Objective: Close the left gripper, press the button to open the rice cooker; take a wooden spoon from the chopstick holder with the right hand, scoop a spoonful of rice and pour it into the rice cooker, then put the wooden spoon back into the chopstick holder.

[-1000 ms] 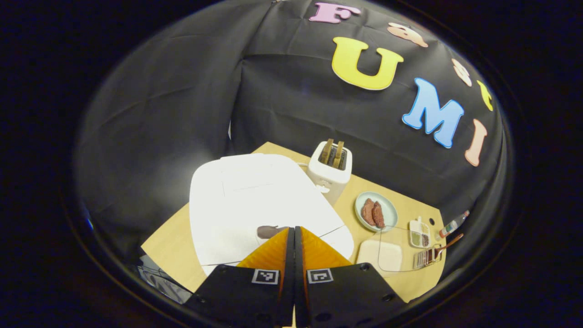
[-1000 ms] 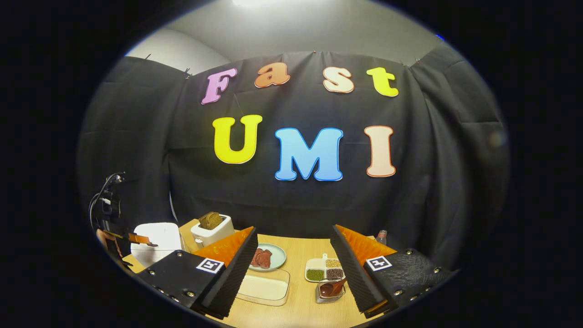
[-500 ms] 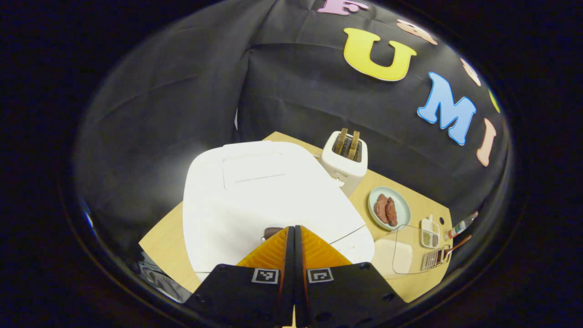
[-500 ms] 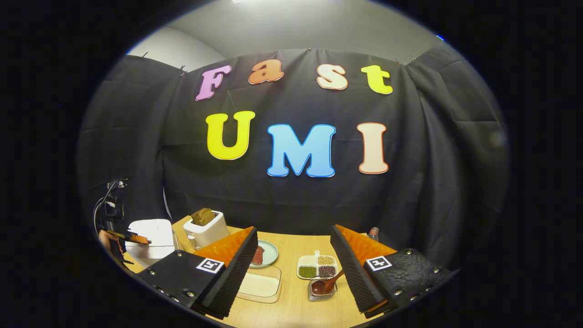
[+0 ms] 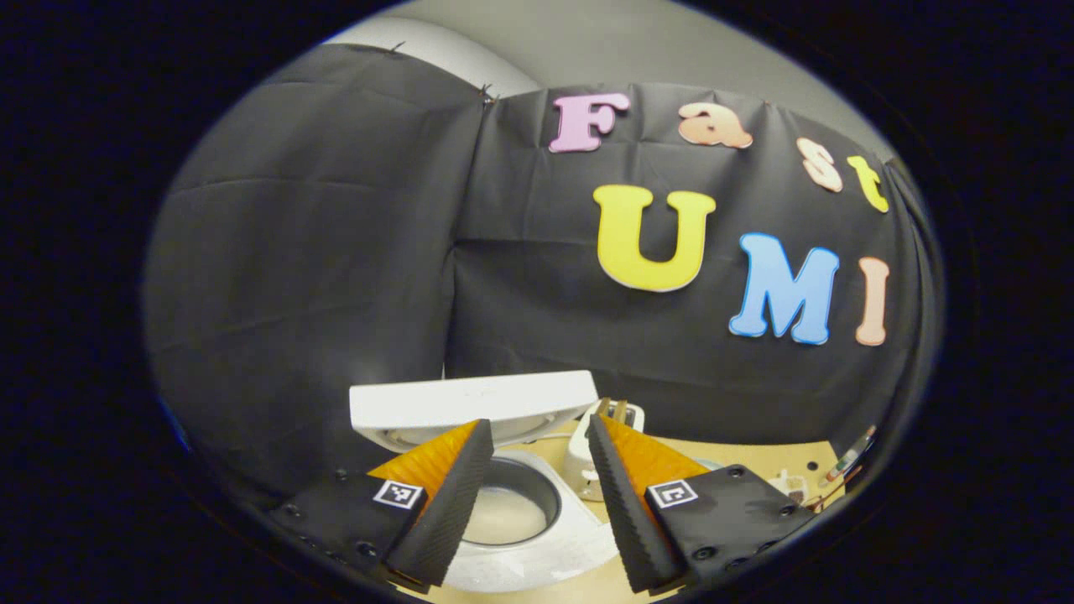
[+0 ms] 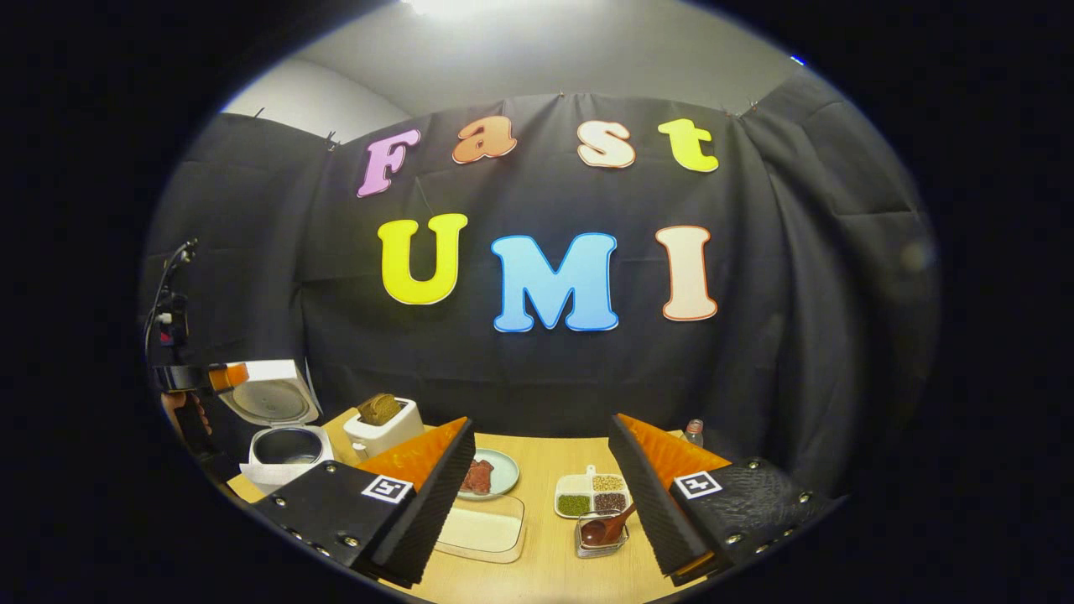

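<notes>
The white rice cooker stands open, its lid raised and the inner pot showing a pale bottom. My left gripper hovers open just above and in front of the pot, holding nothing. In the right gripper view the cooker is at the far left with the left gripper beside its lid. My right gripper is open over the table's front. A wooden spoon rests in the wire chopstick holder between its fingers, farther off. A clear box of rice lies to the left.
A white toaster with bread stands behind the cooker. A plate of dark meat, a divided dish of beans and a small bottle sit on the wooden table. A hand holds the left gripper.
The cooker's lid has sprung up from shut to open. My left gripper lifted off the cooker's top, tilted level and went from shut to open. The right gripper barely moved.
</notes>
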Demonstrator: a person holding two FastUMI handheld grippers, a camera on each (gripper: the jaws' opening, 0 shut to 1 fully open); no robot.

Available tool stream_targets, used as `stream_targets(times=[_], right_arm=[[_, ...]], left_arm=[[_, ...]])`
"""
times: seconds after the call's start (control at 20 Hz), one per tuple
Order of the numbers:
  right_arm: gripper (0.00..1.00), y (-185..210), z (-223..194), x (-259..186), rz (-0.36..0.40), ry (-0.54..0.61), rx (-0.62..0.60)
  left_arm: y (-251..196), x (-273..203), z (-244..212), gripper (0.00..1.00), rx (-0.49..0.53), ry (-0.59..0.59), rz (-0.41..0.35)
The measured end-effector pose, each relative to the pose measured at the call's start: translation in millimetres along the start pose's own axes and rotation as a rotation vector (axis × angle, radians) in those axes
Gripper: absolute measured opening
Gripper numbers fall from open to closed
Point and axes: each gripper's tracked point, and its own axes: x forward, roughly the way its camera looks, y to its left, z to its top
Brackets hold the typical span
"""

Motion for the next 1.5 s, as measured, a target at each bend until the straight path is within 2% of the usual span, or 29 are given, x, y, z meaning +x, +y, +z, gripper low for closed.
stream_targets(times=[0.05,0.1,0.25,0.3,0.35,0.4,0.45,0.55,0.6,0.65,0.75,0.9,1.1,1.5], right_arm=[[0.93,-1.1,0.9,0.1,0.001,-0.003,-0.005],[0.93,-2.7,0.4,0.6,-0.002,-0.005,-0.007],[0.93,-12.1,-1.0,2.9,-0.016,-0.006,0.011],[0.98,-14.9,-2.2,3.3,-0.021,-0.007,0.017],[0.93,-18.3,-1.8,4.3,-0.027,-0.008,0.018],[0.93,-22.6,-3.4,4.8,-0.033,-0.011,0.018],[0.98,-26.3,-4.3,6.2,-0.04,-0.013,0.018],[0.98,-35.2,-9.4,9.3,-0.057,-0.008,0.016],[0.93,-41.0,-13.9,9.8,-0.066,-0.004,0.017],[0.98,-47.7,-18.2,11.2,-0.081,0.003,0.017],[0.98,-57.7,-29.5,12.9,-0.1,0.02,0.012],[0.98,-71.2,-49.9,15.5,-0.113,0.045,0.007],[0.96,-84.4,-80.2,24.2,-0.101,0.092,0.098],[0.97,-125.0,-155.1,64.8,-0.132,0.232,0.243]], left_arm=[[-5.8,-14.2,15.0,0.83,-0.007,-0.044,-0.006],[-14.1,-26.2,28.5,0.84,-0.012,-0.085,-0.03],[-41.6,-58.8,56.4,1.0,-0.031,-0.206,-0.077],[-48.5,-61.1,59.2,0.98,-0.023,-0.225,-0.083],[-57.7,-65.4,53.5,0.96,-0.004,-0.229,-0.1],[-65.3,-68.6,47.8,0.97,0.02,-0.217,-0.115],[-75.5,-71.6,42.7,0.97,0.038,-0.205,-0.139],[-93.8,-78.7,38.4,0.96,0.063,-0.19,-0.187],[-99.6,-82.8,38.0,0.96,0.069,-0.189,-0.203],[-105.7,-85.8,35.2,0.96,0.073,-0.189,-0.219],[-118.5,-91.5,29.1,0.96,0.073,-0.188,-0.247],[-131.7,-92.3,26.8,0.97,0.089,-0.188,-0.265],[-141.8,-94.7,35.3,0.96,0.104,-0.241,-0.253],[-162.1,-91.9,16.2,0.97,0.123,-0.191,-0.244]])
